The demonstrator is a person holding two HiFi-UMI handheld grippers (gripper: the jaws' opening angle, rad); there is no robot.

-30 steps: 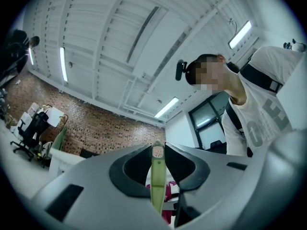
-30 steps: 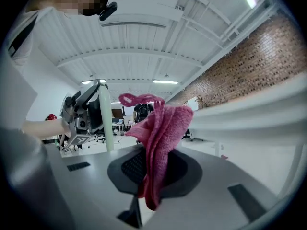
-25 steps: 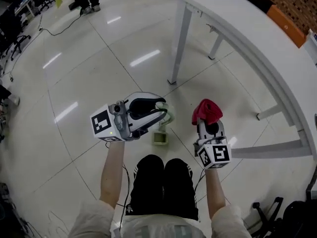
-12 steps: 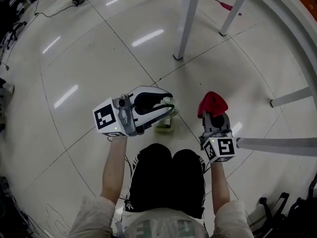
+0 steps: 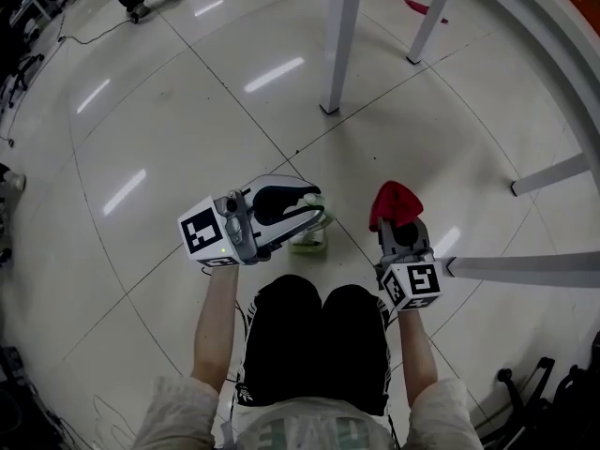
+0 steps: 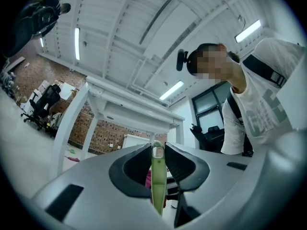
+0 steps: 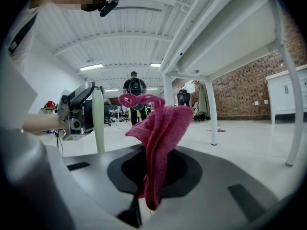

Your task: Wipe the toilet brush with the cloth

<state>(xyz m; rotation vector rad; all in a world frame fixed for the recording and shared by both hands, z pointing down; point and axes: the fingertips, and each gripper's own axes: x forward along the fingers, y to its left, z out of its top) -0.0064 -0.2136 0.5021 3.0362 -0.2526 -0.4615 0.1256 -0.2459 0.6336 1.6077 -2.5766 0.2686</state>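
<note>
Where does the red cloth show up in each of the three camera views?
Head view: the red fabric cloth is bunched at the right gripper, right of centre.
Left gripper view: only a pink sliver low centre, behind the green handle; probably it.
Right gripper view: dead centre, pinched between the jaws.
Shared landmark: the pale green plastic toilet brush, held by the left gripper.

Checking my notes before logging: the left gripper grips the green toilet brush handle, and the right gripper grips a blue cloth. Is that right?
Not quite: the cloth is red, not blue, as the right gripper view shows. The right gripper grips it, and the left gripper grips the green toilet brush handle.
</note>
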